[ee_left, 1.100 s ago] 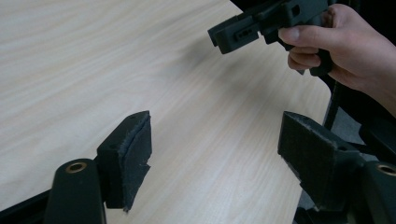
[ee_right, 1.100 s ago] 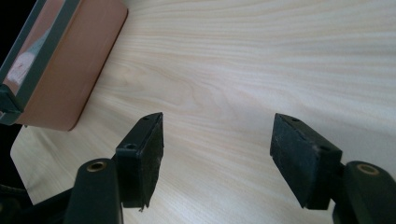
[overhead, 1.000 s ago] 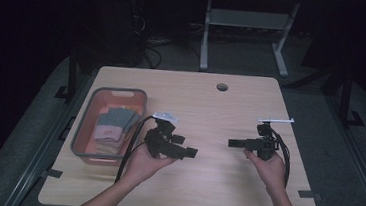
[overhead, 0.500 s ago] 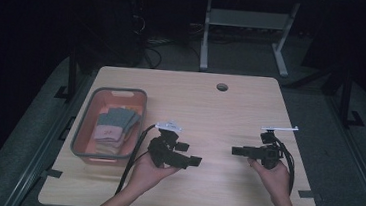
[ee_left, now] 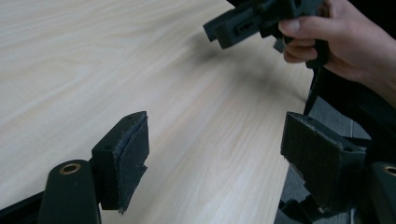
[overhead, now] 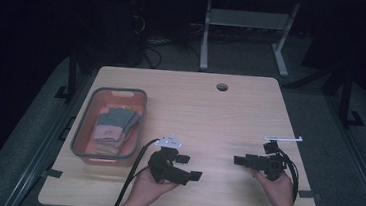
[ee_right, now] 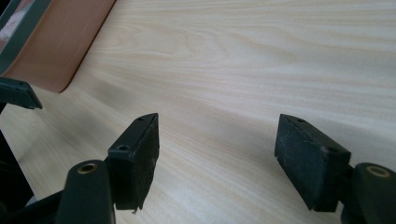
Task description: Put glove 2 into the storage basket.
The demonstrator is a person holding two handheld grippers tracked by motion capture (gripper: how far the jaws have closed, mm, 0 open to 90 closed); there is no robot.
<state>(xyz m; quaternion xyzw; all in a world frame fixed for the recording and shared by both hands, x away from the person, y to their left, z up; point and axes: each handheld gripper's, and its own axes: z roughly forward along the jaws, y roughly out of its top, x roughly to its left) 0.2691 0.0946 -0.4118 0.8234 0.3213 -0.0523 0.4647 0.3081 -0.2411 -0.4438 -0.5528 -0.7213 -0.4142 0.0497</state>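
My left gripper (overhead: 189, 167) hangs low over the wooden table (overhead: 210, 115) near its front edge, held in a hand and pointing right. Its jaws stand wide apart with nothing between them, as the left gripper view shows (ee_left: 219, 158). My right gripper (overhead: 238, 160) is at the front right, pointing left toward the other one, open and empty (ee_right: 217, 154). In the left gripper view the right gripper (ee_left: 252, 21) appears at the top with the person's hand (ee_left: 336, 37) around it.
An orange basket with a grey rim (overhead: 121, 93) sits at the table's left and holds folded grey and pink cloths (overhead: 114, 124); its corner (ee_right: 56, 46) is in the right gripper view. A round cable hole (overhead: 222, 87) is at the far middle. Cables trail off the front edge.
Both grippers have drawn back toward the table's front edge, the left one also a little to the right. Their jaws stay open.
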